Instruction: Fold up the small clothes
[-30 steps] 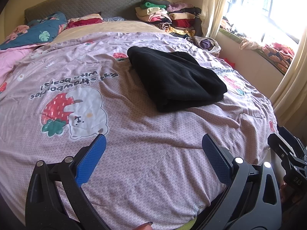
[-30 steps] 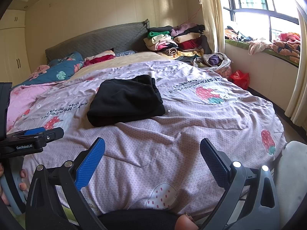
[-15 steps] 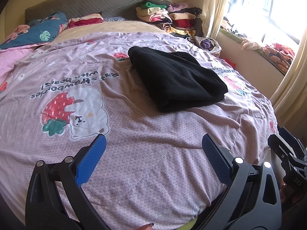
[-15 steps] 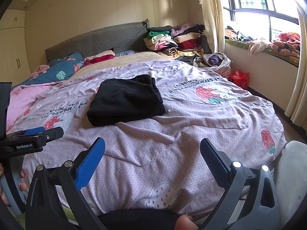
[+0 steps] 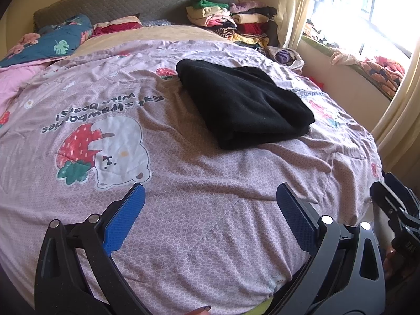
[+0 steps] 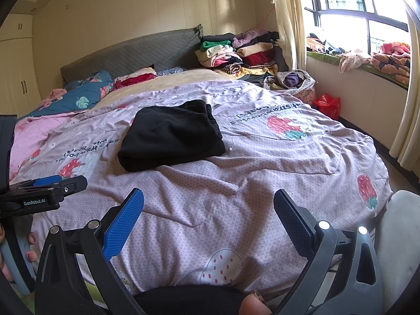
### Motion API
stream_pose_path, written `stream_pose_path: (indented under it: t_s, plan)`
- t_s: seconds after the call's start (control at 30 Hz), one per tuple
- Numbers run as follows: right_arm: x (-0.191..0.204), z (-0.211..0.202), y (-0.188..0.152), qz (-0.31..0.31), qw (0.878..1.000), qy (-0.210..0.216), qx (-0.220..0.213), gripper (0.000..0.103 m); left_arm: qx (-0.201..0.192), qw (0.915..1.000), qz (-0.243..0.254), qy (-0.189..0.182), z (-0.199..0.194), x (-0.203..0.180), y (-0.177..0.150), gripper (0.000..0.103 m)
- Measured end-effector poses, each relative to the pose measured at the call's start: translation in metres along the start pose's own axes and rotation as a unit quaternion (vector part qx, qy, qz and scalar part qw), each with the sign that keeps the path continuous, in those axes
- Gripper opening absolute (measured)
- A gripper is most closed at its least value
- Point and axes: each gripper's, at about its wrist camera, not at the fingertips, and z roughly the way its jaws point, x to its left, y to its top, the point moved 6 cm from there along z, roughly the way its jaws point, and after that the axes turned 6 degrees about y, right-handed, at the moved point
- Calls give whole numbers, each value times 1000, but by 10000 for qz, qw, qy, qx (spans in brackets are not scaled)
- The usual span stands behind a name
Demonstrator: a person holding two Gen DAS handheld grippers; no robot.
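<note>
1. My left claw [image 5: 210, 202] stands with its jaws spread wide and nothing between them, hanging over the near edge of the bed [image 5: 210, 236].
2. My right claw [image 6: 208, 204] is likewise agape and empty, over the same near edge; in its view the left claw's body shows at the left margin, with fingers around its handle.
3. The folded black garment [image 5: 244, 105] lies flat on the bed's quilt, beyond both claws and well apart from them. Its thick folded edge faces me.
4. The quilt [image 6: 262, 178] is mauve with a fine pattern, wrinkled, and covers most of the bed. A printed bear with a strawberry [image 5: 105, 152] sits left of the black garment, with lettering above it.
5. Beyond the black garment, at the head of the bed, stands a grey quilted headboard [image 6: 136, 52]. A blue leaf-print cover [image 6: 84, 97] and pink bedding lie at the far left of it.
6. Right of the headboard, a stack of folded clothes [image 6: 236, 52] in many colours rests at the bed's far corner.
7. Right of the bed runs a window [image 6: 354, 8] with cream curtains; more cloth lies along its sill. A red bag [image 6: 326, 103] sits on the floor between the bed and that wall.
8. Left of the headboard, pale cupboard doors [image 6: 18, 71] line the wall.
</note>
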Motion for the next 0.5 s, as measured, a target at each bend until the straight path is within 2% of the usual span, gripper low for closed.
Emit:
stream_pose_path:
  t_s: [0.17,0.23,0.3,0.37,0.4,0.43,0.47,0.5]
  plan:
    - [-22,-7,0,289,9992,-255,-55,99,209,9997,-107,55,10,9,-2,94]
    - [-51,-18,4,589,9956,-716,-123,99,295,9988,-353,145,16,27,0,94]
    - [-102,-34,6,1095,9853,-1300,-185,99,309,9965,-681,380,20,61,7,94]
    - [-158,-51,3,1608,9683,-1902,-178,99,294,9908,-1120,702,23,109,15,94]
    - [-190,-61,-2,1892,9556,-2252,-152,99,271,9868,-1330,888,23,134,19,94]
    - [-237,-74,-12,2277,9339,-2756,-73,99,223,9803,-1585,1160,21,168,23,94]
    - [-271,-83,-21,2556,9172,-3057,32,99,154,9722,-1812,1476,19,202,27,94]
    - [-305,-90,-33,2845,8995,-3311,149,99,109,9605,-2052,1878,15,242,29,94]
